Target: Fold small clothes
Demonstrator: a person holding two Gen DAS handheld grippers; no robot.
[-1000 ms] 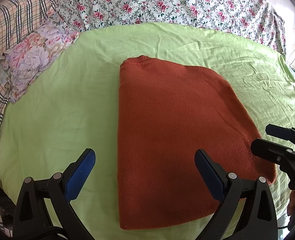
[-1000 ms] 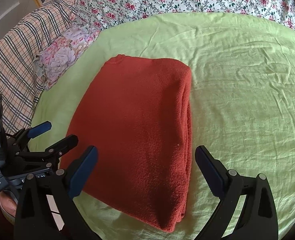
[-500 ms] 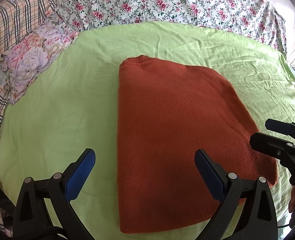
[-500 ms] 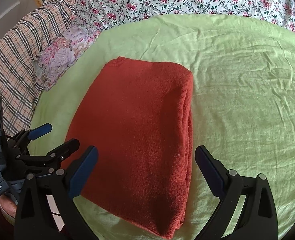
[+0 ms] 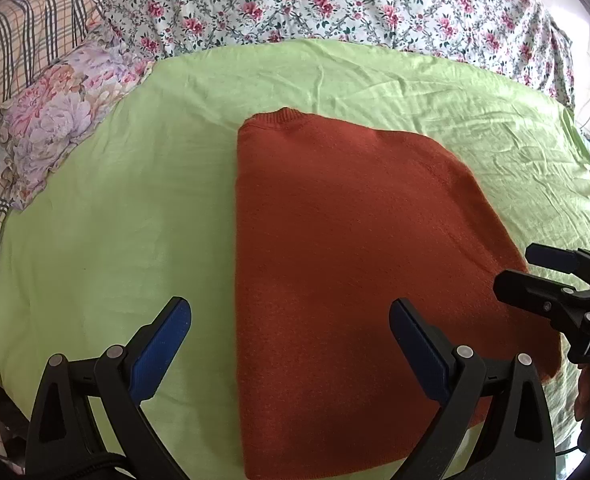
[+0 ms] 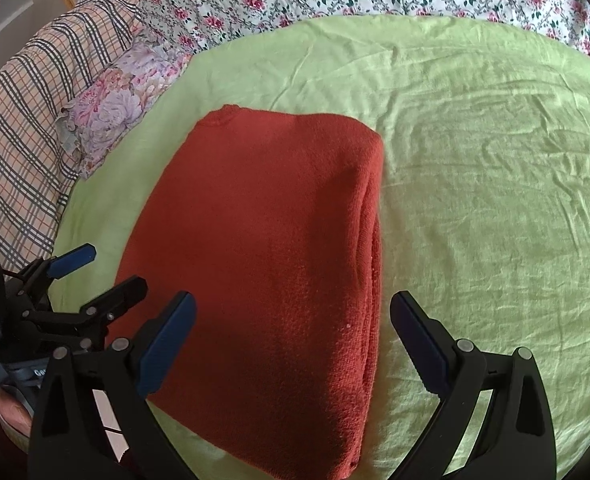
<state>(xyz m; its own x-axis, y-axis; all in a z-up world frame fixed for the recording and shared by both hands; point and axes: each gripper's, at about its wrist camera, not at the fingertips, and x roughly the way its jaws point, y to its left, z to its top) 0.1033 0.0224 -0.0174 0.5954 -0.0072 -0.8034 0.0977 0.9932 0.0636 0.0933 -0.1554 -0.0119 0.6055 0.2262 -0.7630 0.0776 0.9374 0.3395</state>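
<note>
A rust-red knit sweater lies folded in a long stack on the light green sheet, collar end at the far side. It also shows in the right wrist view, with its layered folded edge on the right. My left gripper is open and empty, hovering above the sweater's near left edge. My right gripper is open and empty above the sweater's near right part. Each gripper shows at the edge of the other's view: the right one and the left one.
A floral pillow lies at the far left on the sheet's edge. A plaid blanket lies left of it and a rose-print cover spans the back. Green sheet stretches to the right of the sweater.
Both grippers have drifted slightly back and up from the sweater, still open. The sweater has not moved.
</note>
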